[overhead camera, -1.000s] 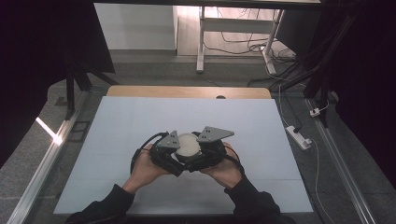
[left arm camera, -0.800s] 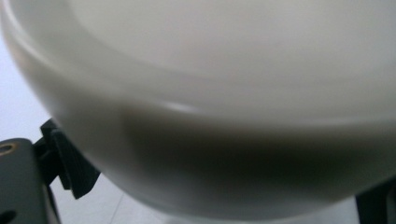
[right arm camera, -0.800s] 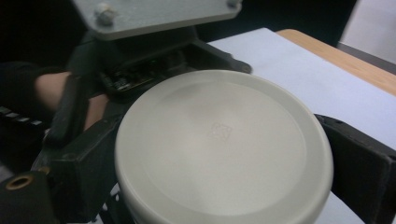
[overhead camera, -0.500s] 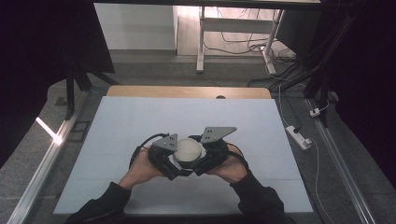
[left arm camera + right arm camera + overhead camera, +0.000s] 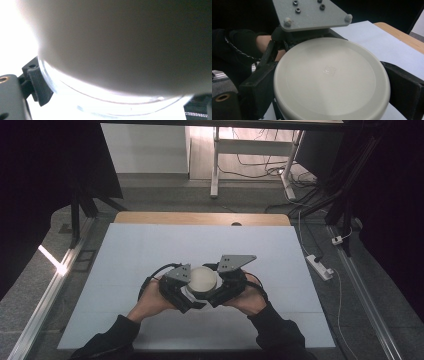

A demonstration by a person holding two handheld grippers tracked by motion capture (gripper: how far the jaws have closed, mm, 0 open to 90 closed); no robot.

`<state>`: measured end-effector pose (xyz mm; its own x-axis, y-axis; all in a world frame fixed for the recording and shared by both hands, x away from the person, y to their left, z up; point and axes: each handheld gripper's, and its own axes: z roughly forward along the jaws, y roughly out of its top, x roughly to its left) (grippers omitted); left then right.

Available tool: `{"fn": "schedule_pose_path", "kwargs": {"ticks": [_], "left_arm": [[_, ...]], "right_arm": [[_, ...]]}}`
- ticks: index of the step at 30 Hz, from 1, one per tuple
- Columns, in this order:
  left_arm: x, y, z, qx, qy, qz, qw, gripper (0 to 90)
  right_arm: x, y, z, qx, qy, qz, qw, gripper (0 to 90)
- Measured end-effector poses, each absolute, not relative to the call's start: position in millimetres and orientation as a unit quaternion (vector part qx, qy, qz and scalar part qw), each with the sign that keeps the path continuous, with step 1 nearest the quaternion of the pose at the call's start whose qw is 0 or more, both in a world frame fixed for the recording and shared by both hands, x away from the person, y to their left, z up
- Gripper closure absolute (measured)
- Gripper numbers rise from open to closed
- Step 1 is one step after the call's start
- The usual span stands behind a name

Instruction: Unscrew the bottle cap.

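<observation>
A small clear jar (image 5: 112, 102) with a round cream lid (image 5: 202, 278) is held above the white table mat (image 5: 125, 250), near its front middle. My left gripper (image 5: 186, 295) comes in from the left, and its black jaws are shut on the clear body just under the lid (image 5: 125, 37). My right gripper (image 5: 221, 292) comes in from the right. Its two jaws press the lid's rim (image 5: 332, 77) on opposite sides. The left gripper's grey plate (image 5: 312, 13) and a hand (image 5: 263, 41) sit just behind the lid.
The mat covers a wooden table whose far edge (image 5: 200, 218) shows bare. On the floor beyond stand a white table frame (image 5: 216, 165) and loose cables. A power strip (image 5: 320, 266) lies on the floor to the right.
The right gripper's grey plate has swung slightly to the right around the lid. The jar and the left gripper have hardly moved.
</observation>
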<state>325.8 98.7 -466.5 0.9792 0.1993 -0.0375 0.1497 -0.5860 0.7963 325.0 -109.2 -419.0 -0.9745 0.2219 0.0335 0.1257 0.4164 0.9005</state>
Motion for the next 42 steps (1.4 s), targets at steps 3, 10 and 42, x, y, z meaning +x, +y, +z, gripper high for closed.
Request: {"fn": "schedule_pose_path", "kwargs": {"ticks": [3, 10, 42], "left_arm": [[326.4, 99.8, -466.7, 0.889, 0.103, 0.031, 0.444, 7.4], [330.5, 104.5, -468.5, 0.889, 0.119, 0.038, 0.441, 7.4], [353.9, 122.3, -467.5, 0.863, 0.21, 0.077, 0.453, 7.4]], "right_arm": [[325.0, -110.5, -417.7, 0.103, 0.841, 0.529, 0.049, 7.0], [325.2, -114.7, -416.2, 0.108, 0.839, 0.531, 0.053, 7.0], [304.9, -122.0, -418.2, 0.127, 0.835, 0.532, 0.057, 6.9]]}}
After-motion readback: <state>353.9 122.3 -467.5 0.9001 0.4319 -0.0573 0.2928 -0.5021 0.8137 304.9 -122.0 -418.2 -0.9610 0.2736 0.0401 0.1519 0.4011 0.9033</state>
